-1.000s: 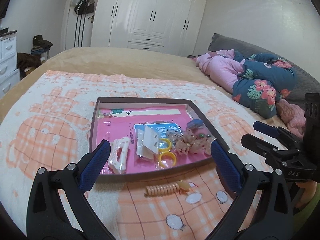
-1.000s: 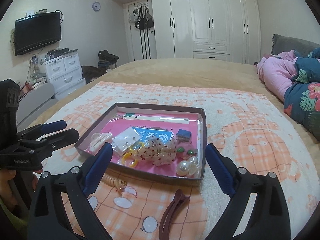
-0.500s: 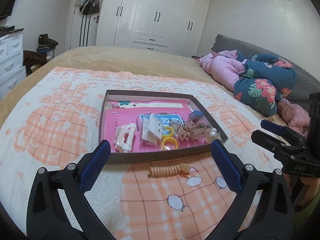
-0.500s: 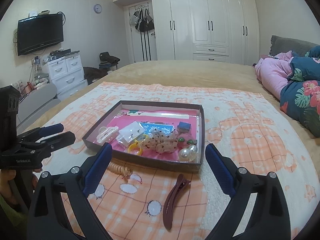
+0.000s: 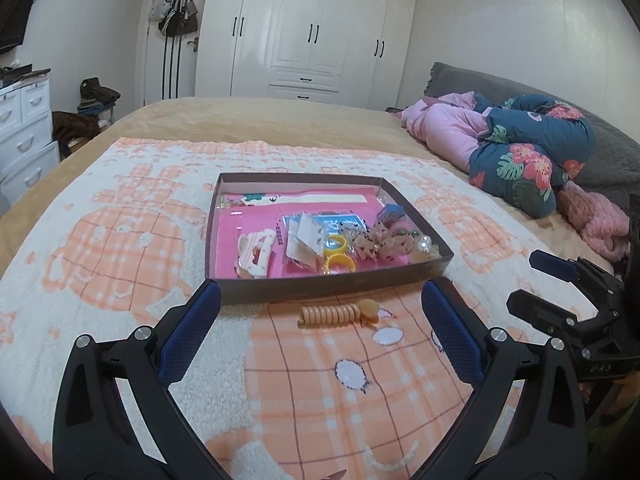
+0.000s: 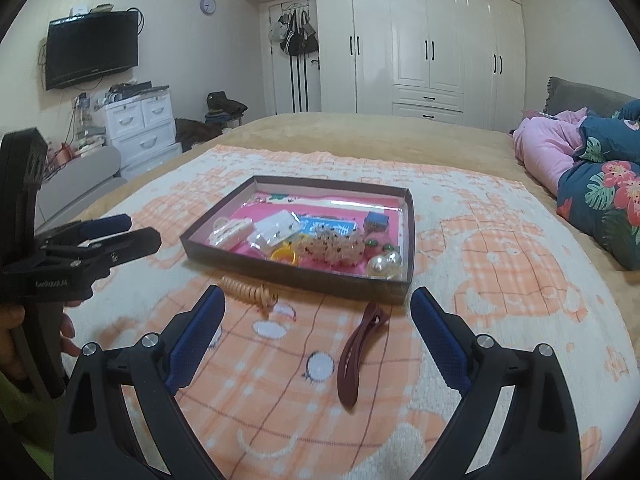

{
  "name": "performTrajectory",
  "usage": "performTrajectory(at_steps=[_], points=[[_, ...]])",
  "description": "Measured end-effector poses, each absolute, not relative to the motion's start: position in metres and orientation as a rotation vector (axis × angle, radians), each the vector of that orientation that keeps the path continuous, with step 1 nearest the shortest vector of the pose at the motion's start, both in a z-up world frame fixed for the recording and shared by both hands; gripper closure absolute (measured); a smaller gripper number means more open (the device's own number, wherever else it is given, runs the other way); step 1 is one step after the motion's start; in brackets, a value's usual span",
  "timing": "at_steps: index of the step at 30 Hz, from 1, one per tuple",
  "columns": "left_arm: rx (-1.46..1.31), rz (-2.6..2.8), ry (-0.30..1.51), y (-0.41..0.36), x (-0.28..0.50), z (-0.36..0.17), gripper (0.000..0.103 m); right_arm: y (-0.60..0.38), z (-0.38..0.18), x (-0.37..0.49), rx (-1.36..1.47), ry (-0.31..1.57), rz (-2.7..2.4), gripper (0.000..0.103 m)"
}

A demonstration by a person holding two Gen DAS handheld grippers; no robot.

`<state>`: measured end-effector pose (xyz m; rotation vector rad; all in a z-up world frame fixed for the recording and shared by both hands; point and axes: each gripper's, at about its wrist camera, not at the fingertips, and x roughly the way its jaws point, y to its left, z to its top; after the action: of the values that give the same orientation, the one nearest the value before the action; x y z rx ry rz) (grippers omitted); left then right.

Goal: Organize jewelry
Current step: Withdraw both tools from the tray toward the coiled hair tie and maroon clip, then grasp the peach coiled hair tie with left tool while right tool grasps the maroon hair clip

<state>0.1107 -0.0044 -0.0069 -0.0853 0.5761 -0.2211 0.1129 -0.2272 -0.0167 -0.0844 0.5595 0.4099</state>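
A shallow brown box with a pink floor lies on the blanket and holds several hair and jewelry pieces: a white claw clip, yellow rings, a speckled scrunchie and pearls. In front of it a peach coil hair tie lies on the blanket. A dark red hair clip lies to its right. My left gripper is open just short of the coil tie. My right gripper is open around the red clip's near side. Both are empty.
An orange-and-white checked blanket covers a tan bed. Folded pink and floral bedding sits at the right. White drawers, a wall TV and wardrobes stand beyond the bed. A hand holds the left gripper's handle.
Both grippers have drawn back from the box toward me. The coil tie and red clip now sit farther up between the open fingers. Nothing was picked up.
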Motion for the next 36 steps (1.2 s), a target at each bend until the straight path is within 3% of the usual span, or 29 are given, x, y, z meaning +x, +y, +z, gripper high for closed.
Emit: performTrajectory(at_steps=[16, 28, 36], points=[[-0.018, -0.211, 0.654, -0.027, 0.105, -0.041, 0.011, -0.243, -0.051, 0.101, -0.085, 0.610, 0.343, 0.012], [-0.038, -0.219, 0.744, -0.027, 0.136, -0.073, 0.011, -0.246, -0.086, 0.146, -0.038, 0.741, 0.329, 0.012], [-0.055, -0.268, 0.805, -0.038, 0.168, -0.087, 0.011, -0.243, -0.106, 0.174, 0.025, 0.847, 0.349, 0.029]])
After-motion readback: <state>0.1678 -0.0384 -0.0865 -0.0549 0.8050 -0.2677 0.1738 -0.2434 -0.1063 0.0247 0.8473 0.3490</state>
